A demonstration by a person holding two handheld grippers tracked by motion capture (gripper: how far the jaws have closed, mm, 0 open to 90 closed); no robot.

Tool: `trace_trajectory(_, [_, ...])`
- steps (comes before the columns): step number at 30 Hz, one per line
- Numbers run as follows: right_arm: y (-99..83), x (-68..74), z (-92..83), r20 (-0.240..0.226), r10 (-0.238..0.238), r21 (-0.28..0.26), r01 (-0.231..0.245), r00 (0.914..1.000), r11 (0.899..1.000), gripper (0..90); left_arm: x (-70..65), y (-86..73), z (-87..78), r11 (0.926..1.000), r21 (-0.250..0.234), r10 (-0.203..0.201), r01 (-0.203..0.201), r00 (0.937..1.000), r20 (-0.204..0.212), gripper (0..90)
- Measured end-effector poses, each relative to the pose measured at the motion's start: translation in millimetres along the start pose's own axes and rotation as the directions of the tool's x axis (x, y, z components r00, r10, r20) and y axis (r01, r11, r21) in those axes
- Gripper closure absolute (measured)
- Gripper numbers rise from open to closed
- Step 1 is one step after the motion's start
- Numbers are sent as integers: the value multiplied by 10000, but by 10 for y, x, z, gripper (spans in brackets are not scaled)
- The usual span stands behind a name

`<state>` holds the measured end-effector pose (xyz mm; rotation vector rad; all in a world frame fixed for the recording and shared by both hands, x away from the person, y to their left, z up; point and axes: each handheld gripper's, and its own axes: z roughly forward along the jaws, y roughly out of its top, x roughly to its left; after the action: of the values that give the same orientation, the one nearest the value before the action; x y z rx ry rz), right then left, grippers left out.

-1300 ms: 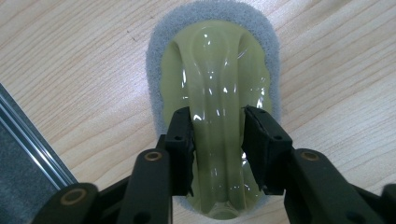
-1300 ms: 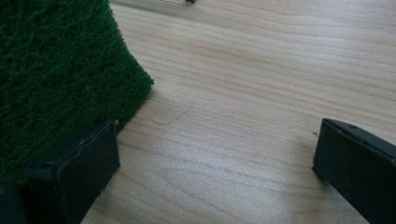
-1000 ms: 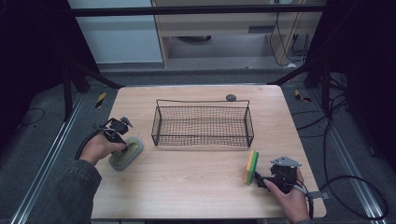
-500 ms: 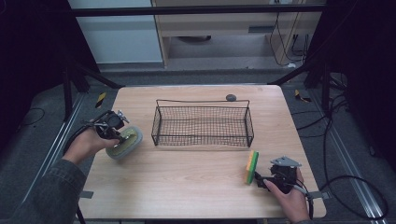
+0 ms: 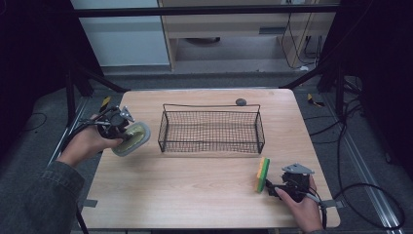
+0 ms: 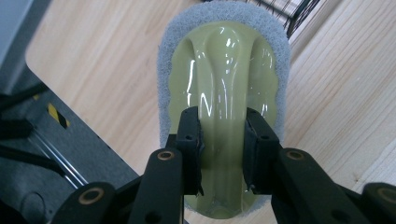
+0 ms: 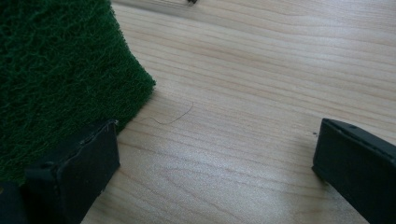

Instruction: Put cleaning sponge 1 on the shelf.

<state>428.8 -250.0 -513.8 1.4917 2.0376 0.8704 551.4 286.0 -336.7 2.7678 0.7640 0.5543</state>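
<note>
A scrubber [image 5: 132, 138] with a pale green glossy handle and a grey pad hangs above the table's left edge, tilted, with my left gripper [image 5: 124, 134] shut on it. In the left gripper view the two black jaws pinch the handle's ridge [image 6: 224, 60], my left gripper [image 6: 222, 135] pointing down at the wood. A green and yellow sponge [image 5: 263, 174] stands on its edge near the front right. My right gripper [image 5: 275, 187] rests just right of it, open. In the right gripper view the sponge's dark green face [image 7: 56, 70] lies against the left jaw, with bare wood between the jaws of my right gripper [image 7: 217, 154].
A black wire basket [image 5: 210, 105] sits at the middle of the wooden table [image 5: 195, 195], with nothing in it. A small dark grey object [image 5: 240, 102] lies behind the basket by the far edge. Dark frame bars and cables surround the table.
My left hand has lifted the scrubber off the table and carried it slightly toward the far side. The right hand and the sponge have stayed put.
</note>
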Motion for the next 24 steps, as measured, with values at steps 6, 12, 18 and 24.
trace_trajectory(6, [1,-1,1,-2,-19,1,19,10000,10000,5,-5,209,-130,9968,-274,739,-750,9965,-386,708])
trace_trajectory(12, [1,-1,3,-6,-22,-18,22,10000,10000,5,-61,556,-236,9819,-442,1819,-1843,9819,-526,708])
trace_trajectory(18, [1,-2,3,-15,-32,-17,32,10000,10000,5,-133,772,-246,9728,-458,2244,-2272,9727,-595,708])
trace_trajectory(24, [2,-2,3,-18,-40,-19,40,10000,10000,6,-204,888,-236,9622,-475,2650,-2684,9619,-671,708])
